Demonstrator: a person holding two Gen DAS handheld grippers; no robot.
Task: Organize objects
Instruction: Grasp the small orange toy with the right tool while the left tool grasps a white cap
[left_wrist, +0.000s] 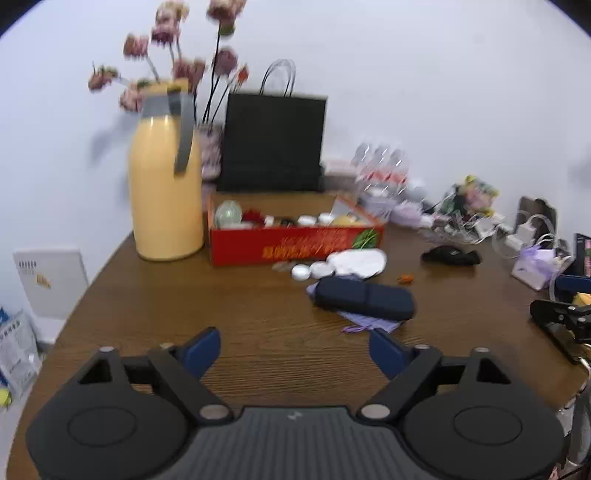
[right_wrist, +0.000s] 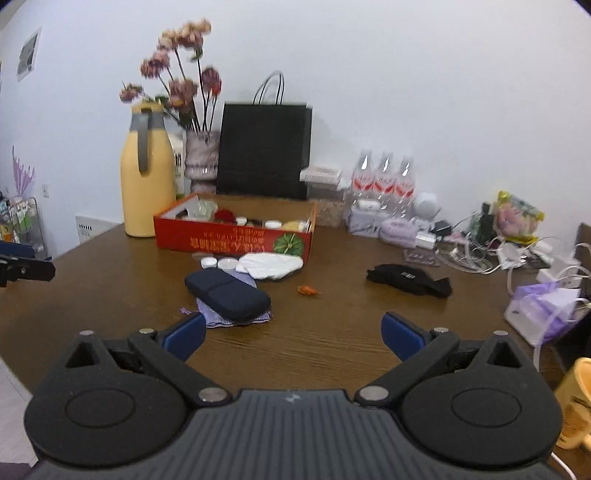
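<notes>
Wooden tabletop carries a red box, a navy case and a black pouch. Both tools, left and right, stand wide with nothing between their pads.

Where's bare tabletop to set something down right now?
Bare wood lies left of the dark blue case, in front of the yellow flask, and between the orange scrap and black cloth. The right edge by the cables is crowded.

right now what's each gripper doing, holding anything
left gripper: open, nothing between its fingers, bare table ahead.
right gripper: open wide, nothing between its fingers.
</notes>
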